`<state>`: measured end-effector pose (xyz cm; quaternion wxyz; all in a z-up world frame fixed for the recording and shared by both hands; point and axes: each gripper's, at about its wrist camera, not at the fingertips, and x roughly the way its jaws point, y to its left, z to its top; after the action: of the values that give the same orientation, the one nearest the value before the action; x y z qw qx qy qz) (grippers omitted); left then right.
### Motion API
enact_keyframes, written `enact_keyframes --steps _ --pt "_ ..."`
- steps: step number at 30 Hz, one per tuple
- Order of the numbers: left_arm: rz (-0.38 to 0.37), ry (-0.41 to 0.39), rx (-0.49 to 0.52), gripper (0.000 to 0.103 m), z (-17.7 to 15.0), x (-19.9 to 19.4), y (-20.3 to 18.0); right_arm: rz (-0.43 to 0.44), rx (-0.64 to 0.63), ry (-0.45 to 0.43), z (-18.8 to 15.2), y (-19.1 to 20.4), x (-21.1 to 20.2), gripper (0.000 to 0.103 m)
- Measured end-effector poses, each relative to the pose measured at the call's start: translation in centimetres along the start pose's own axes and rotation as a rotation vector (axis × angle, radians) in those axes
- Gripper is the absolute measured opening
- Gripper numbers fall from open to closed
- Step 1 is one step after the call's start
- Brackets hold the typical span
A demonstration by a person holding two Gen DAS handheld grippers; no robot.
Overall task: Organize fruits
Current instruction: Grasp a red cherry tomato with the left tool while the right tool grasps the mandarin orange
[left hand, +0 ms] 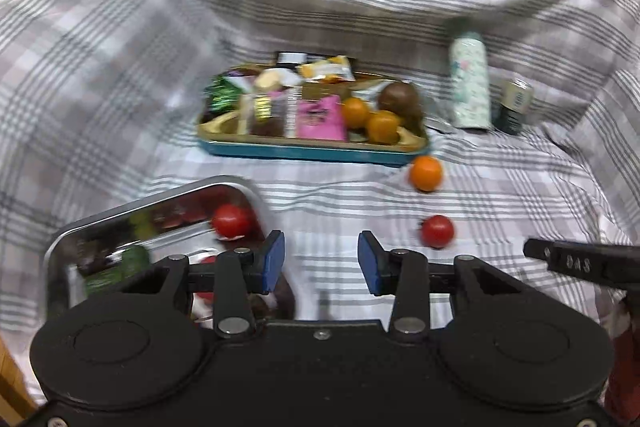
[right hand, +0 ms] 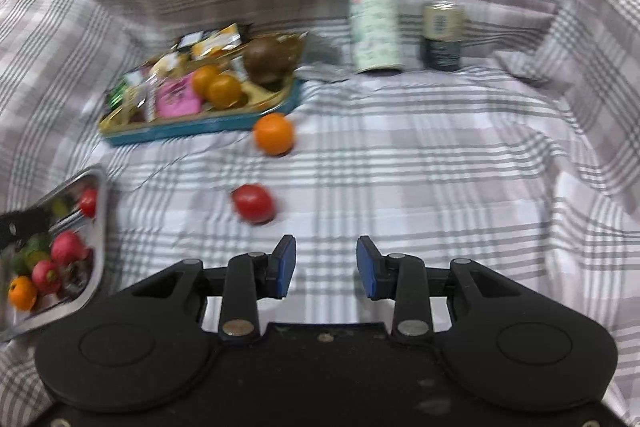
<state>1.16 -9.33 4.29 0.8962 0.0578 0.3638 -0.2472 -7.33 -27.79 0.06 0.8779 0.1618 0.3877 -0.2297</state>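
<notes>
A red tomato and an orange lie loose on the plaid cloth. A steel tray at the left holds several fruits, among them a red tomato. A blue tray further back holds snack packets, two oranges and a brown fruit. My left gripper is open and empty beside the steel tray's right edge. My right gripper is open and empty, just short of the loose tomato.
A tall pale can and a short dark can stand at the back right. The cloth rises in folds at the back and sides. The right gripper's finger shows at the right of the left wrist view.
</notes>
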Motion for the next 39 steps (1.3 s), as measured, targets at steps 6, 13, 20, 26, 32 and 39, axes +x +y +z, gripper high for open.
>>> enact_keyframes --steps 6,13,20,26,32,39 --pt "-0.046 -0.002 0.064 0.049 -0.5 1.9 -3.7 -0.029 0.029 -0.035 1.2 -2.2 0.8 0.036" --pt "-0.085 0.008 0.124 0.049 -0.8 4.4 -7.1 -0.041 0.020 -0.052 2.2 -2.9 2.3 0.036" --pt "-0.098 0.027 0.139 0.049 -0.8 7.3 -8.8 -0.044 0.006 -0.055 3.3 -3.5 3.8 0.036" --pt "-0.088 0.062 0.095 0.049 -0.5 9.5 -8.9 -0.041 0.019 -0.048 4.2 -4.1 4.9 0.036" --pt "-0.100 0.074 0.060 0.050 0.0 10.7 -8.9 -0.037 -0.004 -0.036 4.6 -3.8 5.9 0.036" --pt "-0.119 0.085 0.031 0.044 0.2 10.9 -8.2 -0.026 -0.047 -0.037 5.3 -2.5 6.7 0.036"
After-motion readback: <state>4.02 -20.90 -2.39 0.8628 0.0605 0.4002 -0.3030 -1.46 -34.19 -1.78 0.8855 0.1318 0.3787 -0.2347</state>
